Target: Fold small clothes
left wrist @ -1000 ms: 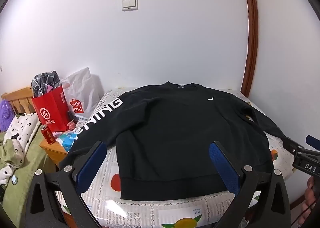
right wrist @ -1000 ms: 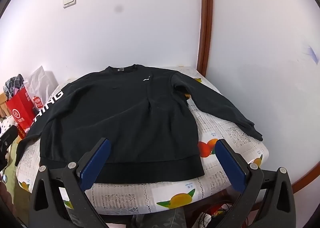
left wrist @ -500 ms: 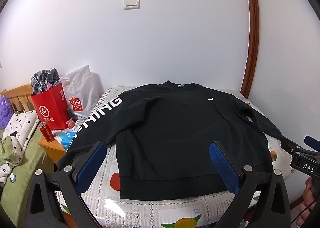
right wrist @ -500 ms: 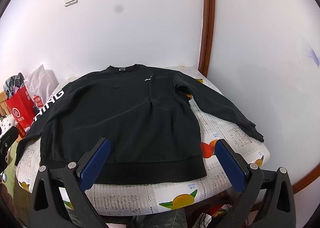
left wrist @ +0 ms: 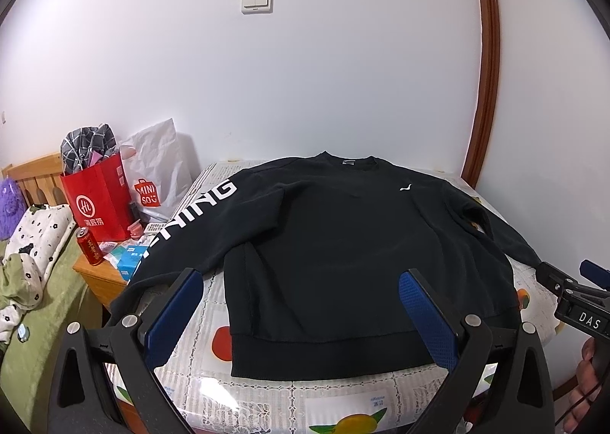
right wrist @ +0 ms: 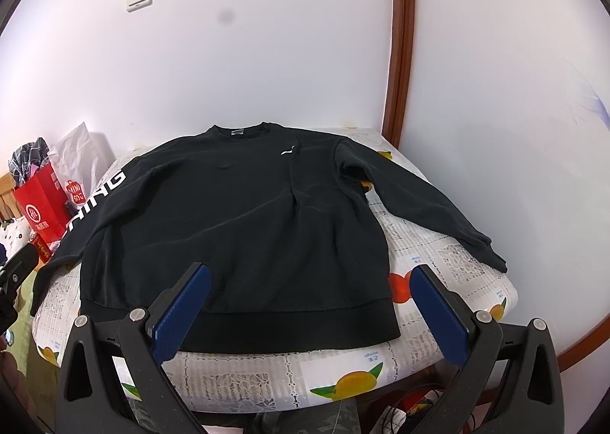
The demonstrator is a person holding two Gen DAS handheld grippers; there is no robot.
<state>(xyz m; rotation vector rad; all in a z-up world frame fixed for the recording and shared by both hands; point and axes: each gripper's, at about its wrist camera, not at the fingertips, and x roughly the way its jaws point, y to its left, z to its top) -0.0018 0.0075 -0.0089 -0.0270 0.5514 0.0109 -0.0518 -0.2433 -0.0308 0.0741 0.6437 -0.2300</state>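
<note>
A black sweatshirt point(left wrist: 343, 243) point(right wrist: 236, 228) lies flat and face up on the round table, collar toward the wall, both sleeves spread out. White letters run down its left sleeve point(left wrist: 190, 212), which hangs over the table's left edge. The right sleeve point(right wrist: 427, 201) reaches the right rim. My left gripper point(left wrist: 301, 285) hovers open above the hem's left part, nothing between its blue pads. Over the hem's right part, my right gripper point(right wrist: 309, 277) is open too and holds nothing. The right gripper's tip point(left wrist: 572, 289) also shows at the left wrist view's right edge.
The table wears a fruit-print cloth point(right wrist: 450, 262) point(left wrist: 213, 323). Left of it stand a red paper bag point(left wrist: 97, 201), a white shopping bag point(left wrist: 156, 171), a red can point(left wrist: 88, 246) and small boxes on a wooden nightstand. A bed with green bedding point(left wrist: 34, 304) lies further left. A hand point(left wrist: 587, 384) shows bottom right.
Both cameras have drifted slightly; the sweatshirt sits a little lower in view. The garment has not moved and both grippers stay open.
</note>
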